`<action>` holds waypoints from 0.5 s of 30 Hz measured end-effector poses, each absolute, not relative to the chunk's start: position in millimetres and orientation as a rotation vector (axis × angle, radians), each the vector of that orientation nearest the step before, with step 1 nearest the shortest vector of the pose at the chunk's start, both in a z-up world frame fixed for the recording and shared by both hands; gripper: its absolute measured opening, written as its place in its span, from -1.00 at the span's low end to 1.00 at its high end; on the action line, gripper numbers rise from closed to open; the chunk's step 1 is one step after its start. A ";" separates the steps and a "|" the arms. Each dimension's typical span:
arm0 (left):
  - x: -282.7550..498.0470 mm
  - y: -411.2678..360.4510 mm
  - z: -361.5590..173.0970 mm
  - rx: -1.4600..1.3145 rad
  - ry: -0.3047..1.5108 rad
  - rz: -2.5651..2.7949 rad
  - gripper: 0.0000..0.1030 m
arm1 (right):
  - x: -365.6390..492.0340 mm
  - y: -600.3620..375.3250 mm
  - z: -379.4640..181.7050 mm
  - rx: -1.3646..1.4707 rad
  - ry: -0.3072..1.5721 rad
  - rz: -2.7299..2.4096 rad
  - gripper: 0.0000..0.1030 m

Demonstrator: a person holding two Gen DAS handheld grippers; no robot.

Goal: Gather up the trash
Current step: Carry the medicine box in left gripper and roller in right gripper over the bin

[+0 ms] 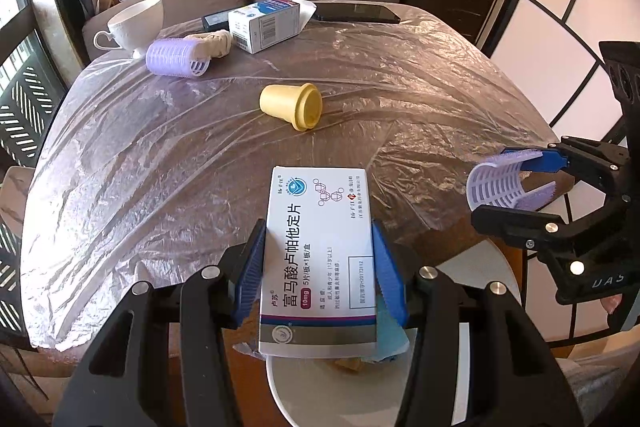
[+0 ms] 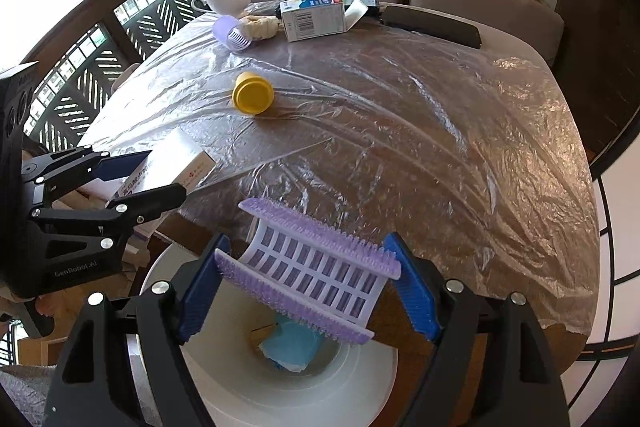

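Observation:
My left gripper (image 1: 318, 267) is shut on a white medicine box (image 1: 320, 251) with blue print, held above the white trash bin (image 1: 296, 399) at the table's near edge. My right gripper (image 2: 308, 283) is shut on a flattened purple hair roller (image 2: 308, 271), held over the same bin (image 2: 288, 383), which holds blue crumpled paper (image 2: 294, 347). The right gripper with the roller (image 1: 504, 183) also shows at the right of the left wrist view. The left gripper with its box (image 2: 168, 167) shows at the left of the right wrist view.
On the plastic-covered table (image 1: 400, 87) lie a yellow cup (image 1: 292, 105) on its side, a whole purple roller (image 1: 176, 59), a beige cloth (image 1: 212, 41), a white teacup (image 1: 136, 25), a second medicine box (image 1: 264, 25) and a black phone (image 1: 356, 13). A sofa stands behind.

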State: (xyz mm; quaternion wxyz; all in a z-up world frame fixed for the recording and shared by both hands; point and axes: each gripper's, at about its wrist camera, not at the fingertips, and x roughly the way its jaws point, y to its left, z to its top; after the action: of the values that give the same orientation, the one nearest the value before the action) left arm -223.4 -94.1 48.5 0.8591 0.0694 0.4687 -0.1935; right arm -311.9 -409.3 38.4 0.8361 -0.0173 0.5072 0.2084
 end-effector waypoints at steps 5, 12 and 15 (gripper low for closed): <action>-230.9 -92.8 50.6 0.155 0.983 -0.419 0.01 | -318.7 -410.0 38.3 -0.029 1.084 0.454 0.51; -240.3 -91.2 51.9 0.162 0.989 -0.433 0.01 | -327.2 -409.4 37.6 -0.044 1.094 0.473 0.51; -244.6 -91.4 52.3 0.169 0.990 -0.438 0.01 | -330.4 -410.3 37.5 -0.046 1.098 0.480 0.51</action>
State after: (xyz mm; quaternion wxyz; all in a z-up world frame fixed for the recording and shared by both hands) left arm -244.6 -91.4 52.3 0.8535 0.0801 0.4708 -0.2084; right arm -330.4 -410.3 37.5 0.8255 -0.0217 0.5168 0.2259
